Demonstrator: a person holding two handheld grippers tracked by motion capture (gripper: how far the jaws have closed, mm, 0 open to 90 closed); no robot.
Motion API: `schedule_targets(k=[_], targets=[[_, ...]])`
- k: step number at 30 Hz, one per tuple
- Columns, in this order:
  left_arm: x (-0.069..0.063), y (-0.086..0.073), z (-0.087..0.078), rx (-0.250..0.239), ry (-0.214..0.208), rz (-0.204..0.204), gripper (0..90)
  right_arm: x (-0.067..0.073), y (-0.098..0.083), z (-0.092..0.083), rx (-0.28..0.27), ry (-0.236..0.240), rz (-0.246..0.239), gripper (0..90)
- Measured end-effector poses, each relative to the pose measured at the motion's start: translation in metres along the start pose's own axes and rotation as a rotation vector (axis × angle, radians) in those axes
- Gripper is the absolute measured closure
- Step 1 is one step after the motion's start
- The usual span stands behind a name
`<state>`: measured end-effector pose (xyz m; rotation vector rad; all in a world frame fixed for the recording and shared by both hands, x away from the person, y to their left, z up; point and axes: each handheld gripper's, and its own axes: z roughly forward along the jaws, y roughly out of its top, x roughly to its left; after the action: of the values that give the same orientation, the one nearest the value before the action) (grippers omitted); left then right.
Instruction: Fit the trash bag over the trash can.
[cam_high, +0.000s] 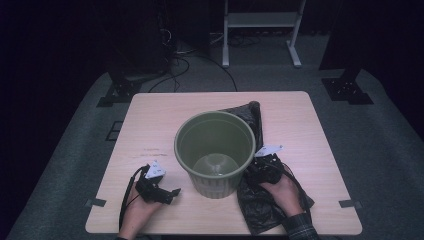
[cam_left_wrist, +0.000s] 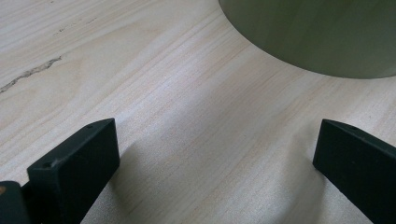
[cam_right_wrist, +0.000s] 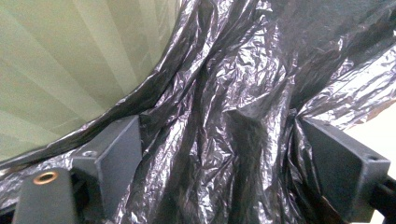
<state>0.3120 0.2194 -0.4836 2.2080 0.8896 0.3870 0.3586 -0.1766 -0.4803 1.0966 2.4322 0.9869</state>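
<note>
right claw (cam_right_wrist: 219, 154) wide astride crumpled black bag (cam_right_wrist: 243, 84) beside green bin (cam_high: 215, 150)

Left tongs (cam_high: 170, 192) spread wide, right tongs (cam_high: 251, 172) gaping, lowered

Crinkled black plastic bag (cam_right_wrist: 243, 93) lying bunched just beside the ribbed pale-green plastic bin (cam_right_wrist: 70, 60), right gripper (cam_right_wrist: 219, 154) straddling a raised fold of it, jaws standing wide, bin wall rising at upper left of the bag.
</note>
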Motion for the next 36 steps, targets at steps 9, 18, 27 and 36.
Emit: schedule_targets(k=[9, 18, 27, 36], targets=[[0.000, 0.000, 0.000, 0.000, 0.000, 0.000, 0.0, -0.002, -0.002, -0.006, -0.023, -0.019, 0.023, 41.9], [0.000, 0.000, 0.000, 0.000, 0.000, 0.000, 0.0, -0.003, -0.005, -0.011, -0.027, 0.036, 0.006, 87.3], [0.000, 0.000, 0.000, 0.000, 0.000, 0.000, 0.0, -0.005, -0.010, -0.025, -0.029, 0.143, -0.021, 89.0], [0.000, 0.000, 0.000, 0.000, 0.000, 0.000, 0.0, -0.006, -0.006, -0.054, -0.065, 0.250, -0.060, 88.9]])
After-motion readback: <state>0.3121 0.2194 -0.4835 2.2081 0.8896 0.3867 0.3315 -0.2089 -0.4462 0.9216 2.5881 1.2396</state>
